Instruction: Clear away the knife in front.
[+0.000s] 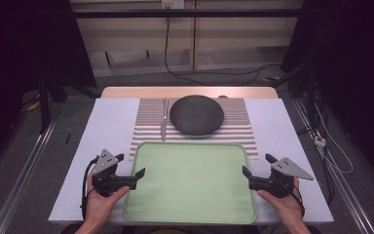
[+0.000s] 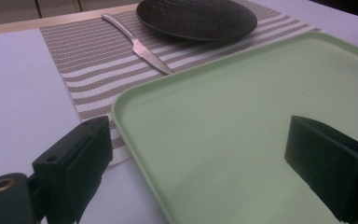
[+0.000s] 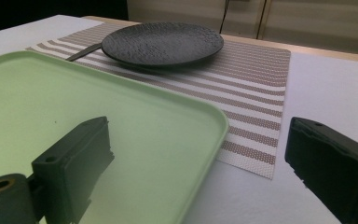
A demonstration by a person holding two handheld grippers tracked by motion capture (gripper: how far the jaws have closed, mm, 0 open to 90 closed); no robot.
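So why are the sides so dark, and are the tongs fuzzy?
High view: light falls on the table; the room at both sides is near black. Left gripper view: the near tongs look soft, the knife sharper. Right gripper view: the tray shows a dim reflection.

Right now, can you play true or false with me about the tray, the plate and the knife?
1. The tray is green and empty. True.
2. The plate sits on the tray. False: it sits on the striped mat.
3. The knife lies left of the plate. True.
4. The left gripper squeezes the knife. False: its jaws are open at the tray's edge.
5. The right gripper is open. True.
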